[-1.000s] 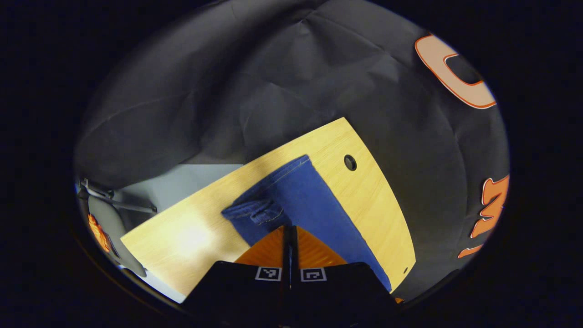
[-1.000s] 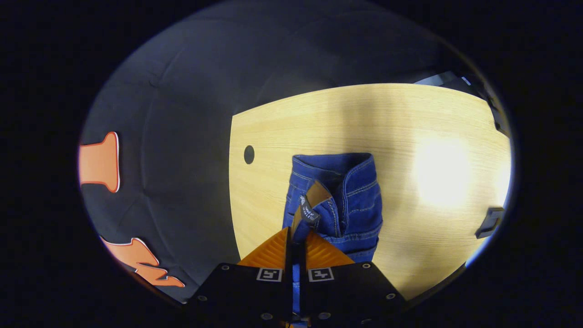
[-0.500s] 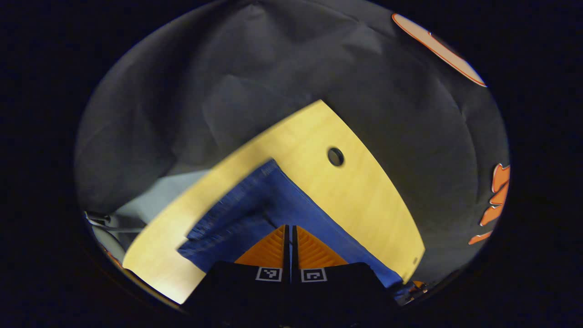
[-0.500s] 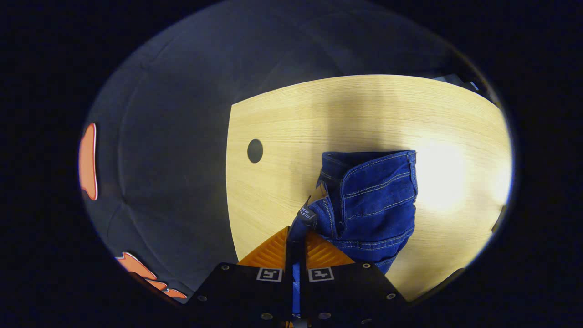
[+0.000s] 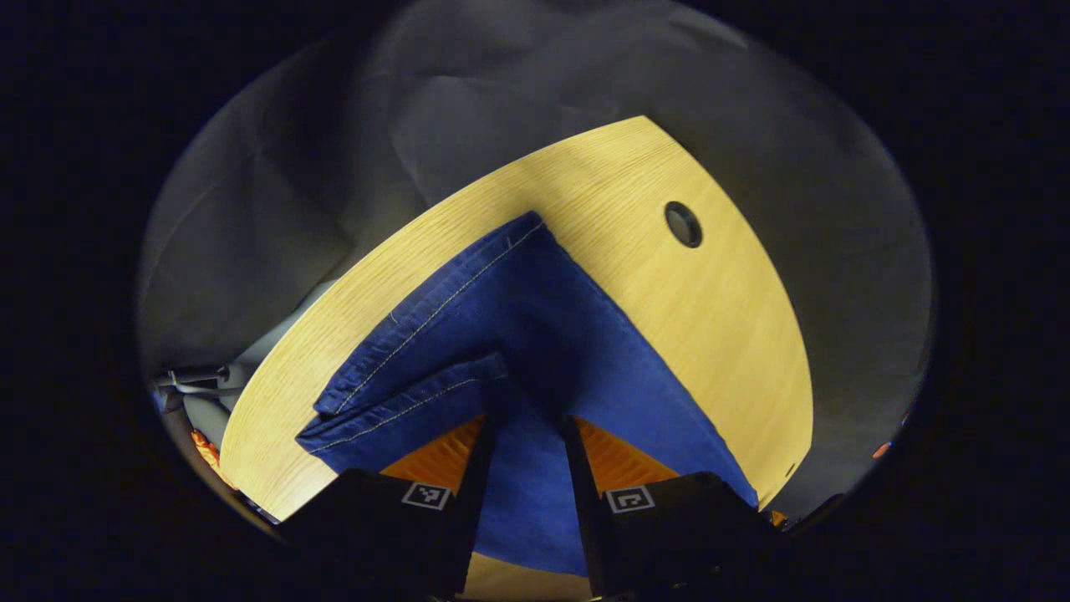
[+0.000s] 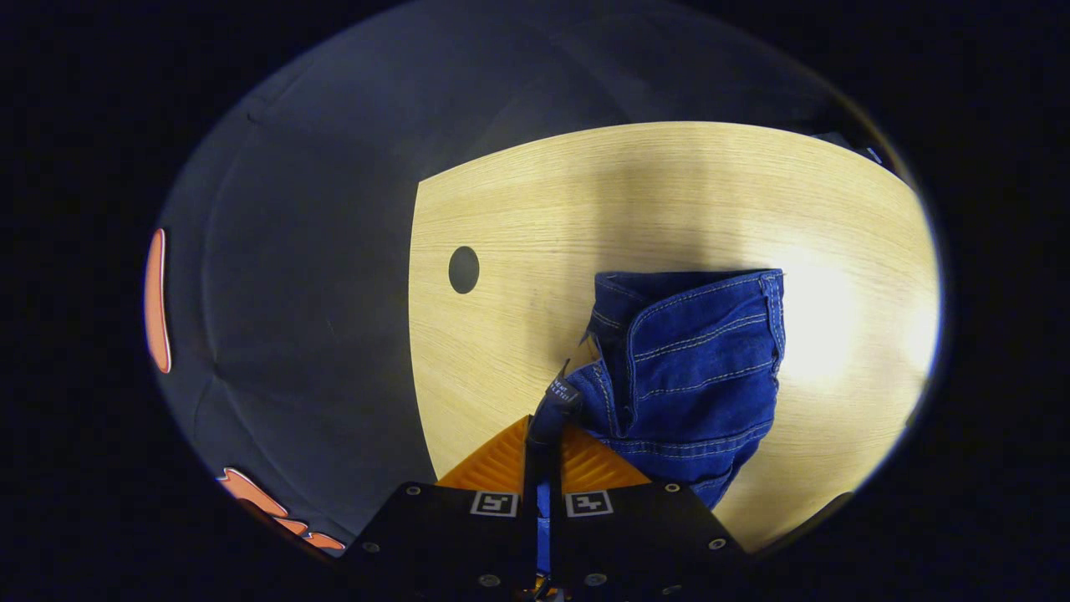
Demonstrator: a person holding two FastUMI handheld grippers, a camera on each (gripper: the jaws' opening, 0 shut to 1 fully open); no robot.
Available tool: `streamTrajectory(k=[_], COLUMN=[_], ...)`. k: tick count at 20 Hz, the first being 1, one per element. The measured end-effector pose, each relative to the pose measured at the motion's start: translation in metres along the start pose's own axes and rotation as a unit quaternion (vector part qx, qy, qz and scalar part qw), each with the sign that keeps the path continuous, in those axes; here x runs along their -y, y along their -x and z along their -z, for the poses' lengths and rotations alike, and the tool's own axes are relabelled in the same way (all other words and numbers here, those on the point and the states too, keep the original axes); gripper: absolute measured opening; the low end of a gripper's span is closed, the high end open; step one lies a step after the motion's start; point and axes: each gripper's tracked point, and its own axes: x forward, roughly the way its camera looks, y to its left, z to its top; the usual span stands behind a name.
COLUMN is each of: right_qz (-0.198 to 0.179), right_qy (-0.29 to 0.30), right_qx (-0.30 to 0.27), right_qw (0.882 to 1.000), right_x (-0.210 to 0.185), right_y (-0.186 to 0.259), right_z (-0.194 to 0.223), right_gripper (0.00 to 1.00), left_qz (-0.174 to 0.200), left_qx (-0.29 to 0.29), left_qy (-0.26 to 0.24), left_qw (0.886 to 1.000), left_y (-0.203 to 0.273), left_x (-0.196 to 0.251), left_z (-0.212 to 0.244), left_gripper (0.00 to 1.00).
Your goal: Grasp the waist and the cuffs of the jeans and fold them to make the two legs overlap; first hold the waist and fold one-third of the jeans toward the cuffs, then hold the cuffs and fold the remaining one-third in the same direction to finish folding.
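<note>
- Half a second ago the left gripper's (image 5: 525,435) fingers stood together with a thin slit between them; now they stand apart, with the cloth of the jeans (image 5: 535,334) lying in the gap and neither finger pressing it.
- The left gripper view has also come nearer the table (image 5: 710,334): the jeans look larger, and the hole (image 5: 683,224) in the top sits higher and further right than before.
- The right gripper (image 6: 543,447) is little changed: its fingers stay clamped on a fold of denim at the waist (image 6: 585,401), with a strip of blue showing between them.
- In the right gripper view the waist bundle (image 6: 694,359) has shifted only a touch to the right since the earlier frame.
- The jeans lie on the table, folded lengthwise. In the left gripper view the long axis runs from the near right edge up toward the cuffs (image 5: 401,368), whose two stitched hems lie one over the other.
- In the right gripper view the waist end points away from the camera, toward the far edge of the table (image 6: 669,184); the bundle seems partly lifted off the top, though the angle leaves that unsure.
- The denim is deep blue with pale double stitching and thick rolled seams; a small dark tag (image 6: 558,393) sticks up by the right gripper.
- The table is pale wood grain with a curved edge and a round dark hole (image 6: 464,269).
</note>
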Motion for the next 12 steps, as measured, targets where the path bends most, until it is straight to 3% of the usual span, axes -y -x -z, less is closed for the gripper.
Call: streamTrajectory(k=[3, 4, 6, 8, 10, 12], right_qz=[0.002, 0.003, 0.006, 0.008, 0.009, 0.008], right_qy=[0.001, -0.002, 0.002, 0.002, -0.005, -0.006], right_qx=[-0.001, -0.001, -0.002, -0.003, -0.005, -0.004], right_qw=[1.0, 1.0, 1.0, 1.0, 1.0, 1.0], right_x=[0.0, 0.0, 0.0, 0.0, -0.001, -0.001], right_y=[0.002, 0.002, 0.002, 0.001, 0.001, 0.002], right_z=[0.0, 0.0, 0.0, 0.001, 0.002, 0.001], right_gripper=[0.06, 0.07, 0.07, 0.06, 0.06, 0.07], left_qz=[0.006, -0.022, -0.044, -0.076, -0.062, -0.034], left_qx=[0.016, 0.011, 0.003, -0.007, -0.004, 0.006], left_qy=[-0.006, -0.01, -0.007, -0.039, -0.029, -0.015], left_qw=[1.0, 1.0, 0.999, 0.996, 0.998, 0.999], left_y=[-0.001, -0.002, -0.007, -0.018, -0.008, -0.001], left_x=[0.014, 0.007, 0.012, -0.002, 0.004, 0.009], left_z=[-0.013, -0.015, -0.02, -0.013, -0.023, -0.026], left_gripper=[0.53, 0.52, 0.52, 0.52, 0.05, 0.01])
